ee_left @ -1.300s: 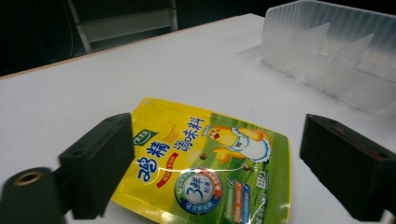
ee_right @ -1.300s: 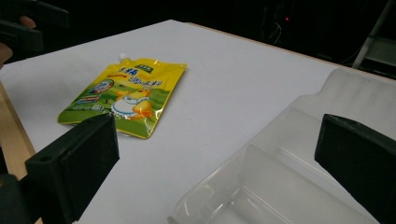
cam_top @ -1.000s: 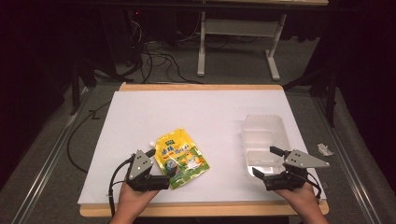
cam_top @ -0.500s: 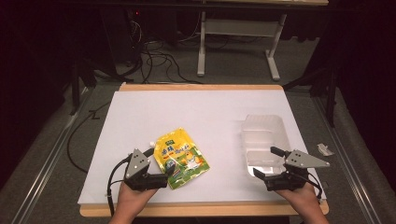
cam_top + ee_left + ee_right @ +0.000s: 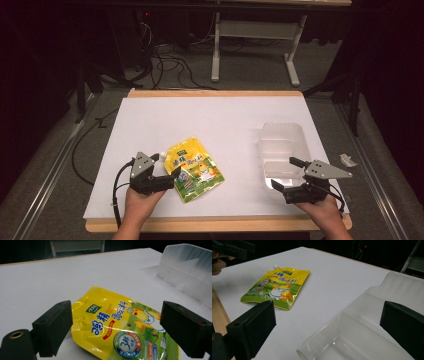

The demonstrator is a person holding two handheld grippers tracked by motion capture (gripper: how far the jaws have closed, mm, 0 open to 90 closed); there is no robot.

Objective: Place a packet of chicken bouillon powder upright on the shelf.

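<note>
White-topped bench (image 5: 210, 120) with a wooden edge, dark room behind, cables on the floor. Flat yellow-and-green printed plastic pouch (image 5: 194, 168) lies near the front left. Left gripper (image 5: 161, 181) sits just beside its near edge, jaws wide apart, not touching. Clear plastic open-lid container (image 5: 281, 152) at right; right gripper (image 5: 286, 175) at its near end, jaws apart.
</note>
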